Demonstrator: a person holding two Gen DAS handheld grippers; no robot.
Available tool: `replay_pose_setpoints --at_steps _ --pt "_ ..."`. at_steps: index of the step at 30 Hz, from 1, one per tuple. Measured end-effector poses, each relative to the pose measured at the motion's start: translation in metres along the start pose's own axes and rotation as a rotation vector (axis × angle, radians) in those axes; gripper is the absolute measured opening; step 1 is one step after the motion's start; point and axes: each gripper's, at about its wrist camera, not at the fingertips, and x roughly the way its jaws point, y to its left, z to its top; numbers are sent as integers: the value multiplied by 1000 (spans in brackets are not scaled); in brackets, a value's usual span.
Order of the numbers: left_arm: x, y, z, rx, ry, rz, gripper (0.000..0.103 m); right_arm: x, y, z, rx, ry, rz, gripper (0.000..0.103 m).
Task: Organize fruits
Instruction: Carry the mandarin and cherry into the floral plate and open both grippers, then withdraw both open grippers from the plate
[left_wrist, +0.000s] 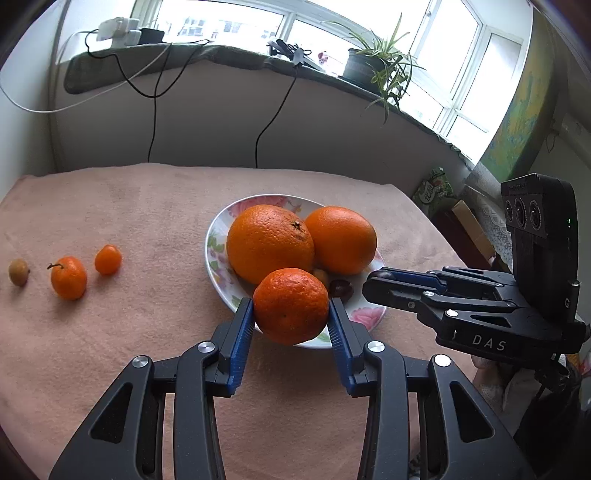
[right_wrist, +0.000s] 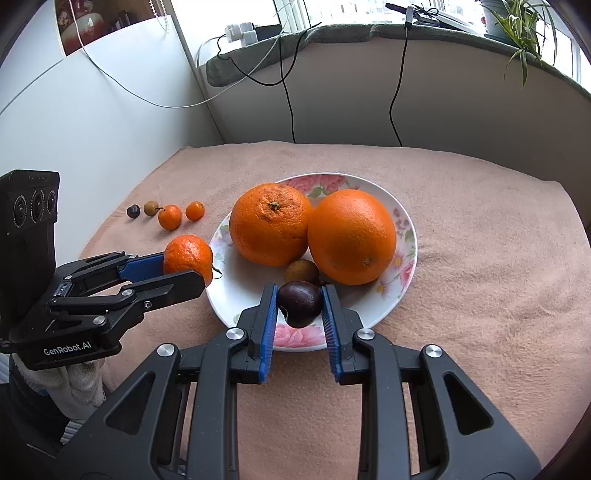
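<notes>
A flowered white plate (left_wrist: 212, 251) (right_wrist: 406, 221) on the pink cloth carries two big oranges (left_wrist: 269, 243) (right_wrist: 352, 236) and a small brown fruit (right_wrist: 301, 271). My left gripper (left_wrist: 290, 301) (right_wrist: 183, 271) is shut on a tangerine (left_wrist: 291, 306) (right_wrist: 188, 258) at the plate's left rim. My right gripper (right_wrist: 299, 288) (left_wrist: 371, 282) is shut on a dark purple fruit (right_wrist: 300, 303) (left_wrist: 340, 288) over the plate's near part. On the cloth to the left lie, in a row, a kumquat (left_wrist: 108, 259) (right_wrist: 194, 211), a small mandarin (left_wrist: 68, 277) (right_wrist: 170, 217), a brown fruit (left_wrist: 18, 272) (right_wrist: 150, 208) and a dark berry (right_wrist: 133, 211).
The table's pink cloth (right_wrist: 480, 295) ends at a wall and a curved windowsill (left_wrist: 221, 55) with chargers, hanging cables (left_wrist: 153, 110) and a potted plant (left_wrist: 380, 62). A gloved hand (right_wrist: 79, 384) holds the left gripper. Boxes (left_wrist: 472, 221) stand off the table's right.
</notes>
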Motion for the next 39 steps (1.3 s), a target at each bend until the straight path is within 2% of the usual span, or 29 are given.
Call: replay_pose_setpoints --at_steps 16,17,18,20,23,25,27,29,31,33,39 --pt "8 -6 2 11 20 3 40 2 -1 2 3 -5 -7 26" --pt "8 -5 2 9 19 2 42 2 -1 2 5 -7 -9 34" --pt "8 -5 2 8 16 0 50 1 -1 2 6 -13 -14 49" --pt "6 -4 3 7 6 -1 55 -1 -2 2 6 -27 -16 59" --pt "4 -4 3 13 1 10 55 -5 -3 3 15 -38 -19 59" --pt "4 -3 3 12 1 12 60 -7 -5 4 22 -43 -28 63" --pt "3 -2 2 10 -1 16 64 -9 -7 5 30 -53 -36 74" --pt "3 0 1 6 -2 21 66 -12 -9 6 38 -63 -39 77" --pt "1 0 1 4 -5 33 74 -14 -10 6 48 -70 -37 80" --pt "1 0 1 8 -8 42 75 -14 -11 8 55 -76 -33 86" --pt "-2 4 2 6 -16 69 75 -13 -4 11 35 -70 -32 87"
